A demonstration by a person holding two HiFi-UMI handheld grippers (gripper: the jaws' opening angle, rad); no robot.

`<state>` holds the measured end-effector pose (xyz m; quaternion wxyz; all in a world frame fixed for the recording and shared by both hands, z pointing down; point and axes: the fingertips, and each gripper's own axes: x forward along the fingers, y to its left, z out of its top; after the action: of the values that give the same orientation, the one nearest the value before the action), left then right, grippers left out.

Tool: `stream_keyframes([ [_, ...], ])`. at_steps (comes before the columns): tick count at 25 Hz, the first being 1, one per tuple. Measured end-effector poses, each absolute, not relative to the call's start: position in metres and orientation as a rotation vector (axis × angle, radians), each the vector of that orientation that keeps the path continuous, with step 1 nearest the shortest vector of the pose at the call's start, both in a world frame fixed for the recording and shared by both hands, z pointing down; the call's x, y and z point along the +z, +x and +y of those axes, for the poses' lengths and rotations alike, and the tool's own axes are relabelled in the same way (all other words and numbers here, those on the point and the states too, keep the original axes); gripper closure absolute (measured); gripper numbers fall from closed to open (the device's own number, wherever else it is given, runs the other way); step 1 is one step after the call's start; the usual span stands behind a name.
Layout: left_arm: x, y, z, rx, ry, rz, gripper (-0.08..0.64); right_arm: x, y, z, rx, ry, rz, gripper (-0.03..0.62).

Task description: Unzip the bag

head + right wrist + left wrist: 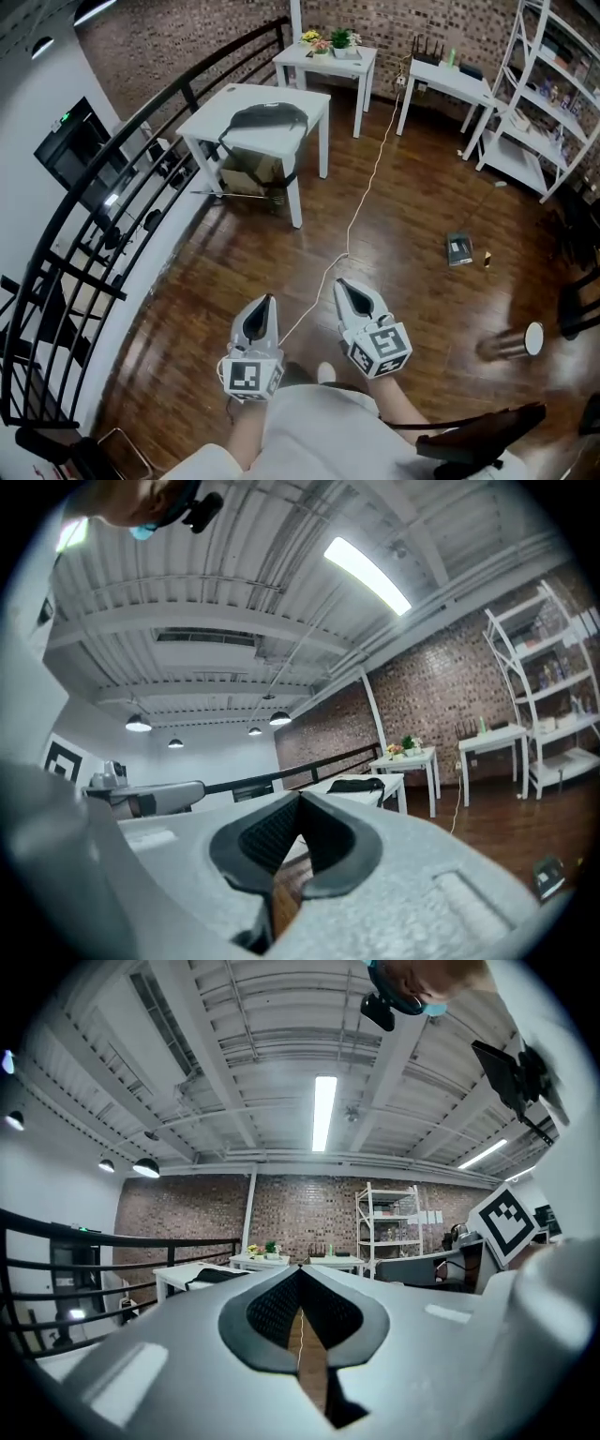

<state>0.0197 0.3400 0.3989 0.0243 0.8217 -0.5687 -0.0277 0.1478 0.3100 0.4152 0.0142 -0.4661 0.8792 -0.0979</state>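
A dark grey bag (265, 119) lies on a white table (208, 114) far ahead across the room, its strap hanging over the table's front edge. It shows small in the left gripper view (217, 1277) and in the right gripper view (357, 785). My left gripper (268, 300) and my right gripper (343, 284) are held close to my body over the wooden floor, both shut with nothing between the jaws. Both point toward the table and are far from the bag.
A black railing (112, 187) runs along the left. A white cable (361, 202) trails across the floor toward me. More white tables (326, 56) and a shelf unit (548, 84) stand at the back. A small box (459, 248) and a metal cylinder (511, 344) lie on the floor.
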Motion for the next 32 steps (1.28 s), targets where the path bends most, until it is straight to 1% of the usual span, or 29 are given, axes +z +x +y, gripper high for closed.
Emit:
stream_keyframes([
  [7,0.413,0.031,0.253,-0.03,2.548,-1.749,0.545,0.436,0.144,0.235,-0.357,-1.422,2.772,0.603],
  [13,0.425,0.036,0.131,-0.056,2.585,-1.684,0.545,0.447,0.149,0.118,-0.315,-1.516,2.766,0.603],
  [20,0.413,0.009,-0.031,-0.08,2.644,-1.664,0.545,0.433,0.114,-0.042,-0.231,-1.529,2.786,0.603],
  [24,0.414,-0.014,-0.111,-0.079,2.639,-1.697,0.545,0.425,0.093,-0.111,-0.201,-1.526,2.808,0.603],
  [28,0.418,-0.015,-0.169,-0.062,2.611,-1.664,0.545,0.431,0.087,-0.165,-0.237,-1.536,2.831,0.603],
  [32,0.441,-0.016,-0.222,-0.011,2.592,-1.663,0.545,0.449,0.085,-0.223,-0.275,-1.529,2.841,0.603],
])
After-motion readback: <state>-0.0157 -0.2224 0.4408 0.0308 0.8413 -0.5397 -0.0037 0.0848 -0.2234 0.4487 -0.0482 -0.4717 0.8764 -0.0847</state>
